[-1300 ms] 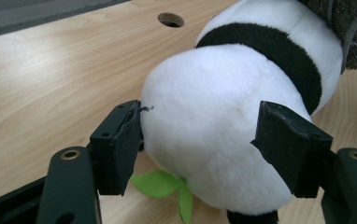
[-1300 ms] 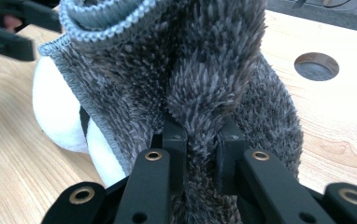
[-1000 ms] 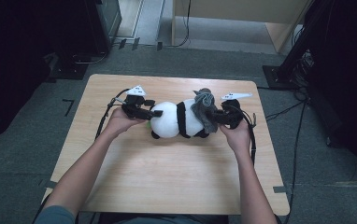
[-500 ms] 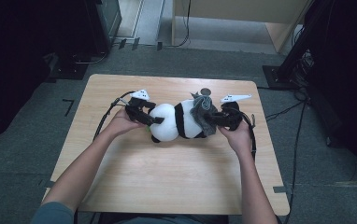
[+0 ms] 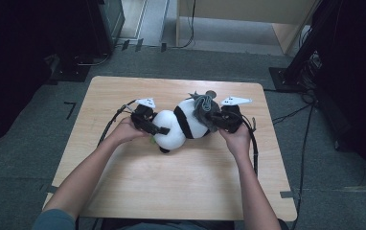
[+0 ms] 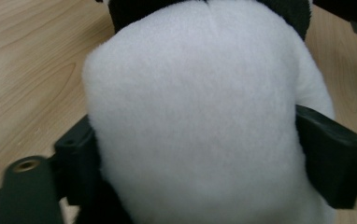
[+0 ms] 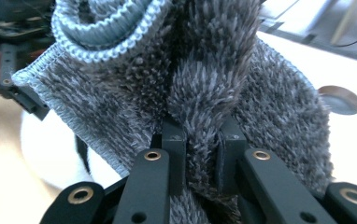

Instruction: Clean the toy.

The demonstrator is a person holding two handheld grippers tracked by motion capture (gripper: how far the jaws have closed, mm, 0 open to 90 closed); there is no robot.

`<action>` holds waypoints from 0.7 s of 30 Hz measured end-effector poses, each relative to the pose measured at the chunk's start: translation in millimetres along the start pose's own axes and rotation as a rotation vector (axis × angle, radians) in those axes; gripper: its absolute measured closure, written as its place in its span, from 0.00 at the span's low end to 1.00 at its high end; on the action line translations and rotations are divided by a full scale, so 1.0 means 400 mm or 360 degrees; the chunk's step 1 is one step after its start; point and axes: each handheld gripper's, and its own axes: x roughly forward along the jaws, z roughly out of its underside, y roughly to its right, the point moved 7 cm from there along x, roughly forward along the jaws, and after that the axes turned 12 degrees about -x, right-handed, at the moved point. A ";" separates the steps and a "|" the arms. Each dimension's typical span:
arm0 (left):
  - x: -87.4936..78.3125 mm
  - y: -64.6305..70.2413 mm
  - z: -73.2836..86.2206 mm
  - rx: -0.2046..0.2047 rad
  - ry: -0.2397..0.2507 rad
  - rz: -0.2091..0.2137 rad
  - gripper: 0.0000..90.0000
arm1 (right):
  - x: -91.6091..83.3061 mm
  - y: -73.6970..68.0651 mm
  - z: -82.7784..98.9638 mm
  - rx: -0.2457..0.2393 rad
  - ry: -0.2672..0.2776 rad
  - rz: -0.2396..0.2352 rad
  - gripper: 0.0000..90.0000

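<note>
Shifted panda (image 5: 181, 125); right hand-held gripper (image 5: 218, 117) pinches sock (image 7: 242, 107).

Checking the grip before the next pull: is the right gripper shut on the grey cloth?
Shut. In the right gripper view the right gripper pinches a fold of the grey cloth between its jaws.

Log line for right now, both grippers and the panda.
left gripper: jaws just closing, around panda plush | right gripper: shut on grey knit garment | plush lying on table

Light wooden surface (image 5: 171, 191) with rounded corners, standing on grey floor (image 5: 37, 143). Plush panda (image 5: 181, 125) lies near its middle; small round disc (image 5: 211, 93) sits behind it.
</note>
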 end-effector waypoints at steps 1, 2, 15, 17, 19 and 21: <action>-0.005 0.005 0.003 -0.0007 0.0022 -0.0018 0.27 | -0.001 0.001 -0.002 -0.0011 -0.0004 0.0021 0.87; -0.009 0.011 0.004 -0.0024 0.0029 -0.0030 0.33 | -0.006 0.004 -0.005 -0.0016 -0.0005 0.0051 0.87; -0.073 0.096 -0.031 -0.0356 0.0290 -0.0075 0.57 | -0.090 -0.101 -0.117 0.0067 0.0135 -0.0099 0.88; -0.073 0.106 -0.030 -0.0377 0.0336 -0.0104 0.56 | -0.065 -0.152 -0.127 0.0038 0.0106 -0.0172 0.88; -0.067 0.113 -0.023 -0.0416 0.0367 -0.0139 0.56 | -0.035 -0.197 -0.130 0.0027 0.0088 -0.0247 0.88; -0.064 0.116 -0.022 -0.0444 0.0385 -0.0158 0.56 | -0.003 -0.232 -0.124 0.0029 0.0053 -0.0284 0.88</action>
